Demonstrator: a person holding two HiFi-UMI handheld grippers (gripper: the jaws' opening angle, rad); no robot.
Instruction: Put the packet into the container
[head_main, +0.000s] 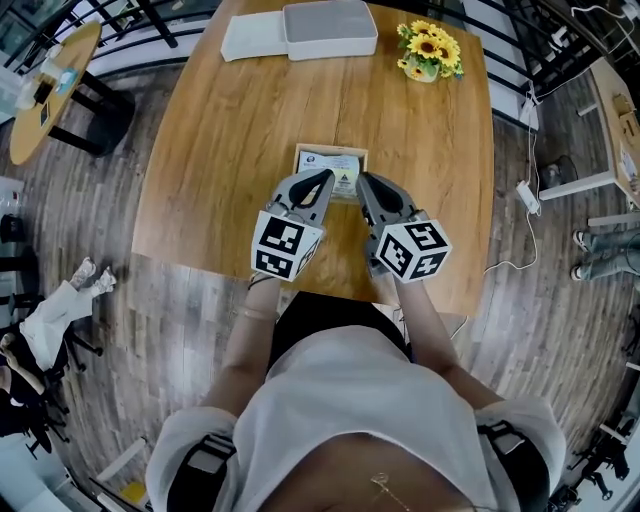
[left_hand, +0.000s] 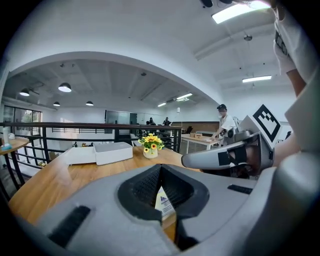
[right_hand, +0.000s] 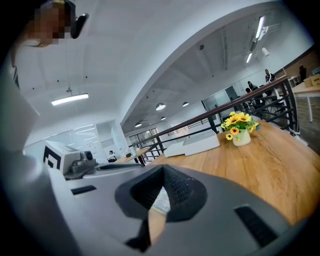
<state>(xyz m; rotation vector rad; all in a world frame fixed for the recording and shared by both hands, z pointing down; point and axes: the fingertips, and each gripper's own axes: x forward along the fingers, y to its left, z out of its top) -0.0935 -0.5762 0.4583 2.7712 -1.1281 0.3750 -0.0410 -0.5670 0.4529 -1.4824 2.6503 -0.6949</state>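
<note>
While both tongs are clenched empty, the flat white printed packet (head_main: 331, 166) lies on the wooden desk (head_main: 220, 150), well short of the white rectangular container (head_main: 329, 28).
The left tongs (head_main: 326, 177) and right tongs (head_main: 361, 179) point at its edge farthest from that container. It is likely light and limp, best pinched by an edge. Its print is too small to read.

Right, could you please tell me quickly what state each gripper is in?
The left gripper is shut and empty; the packet lies on the table at its tips.
The right gripper is shut and empty, beside the same packet.
</note>
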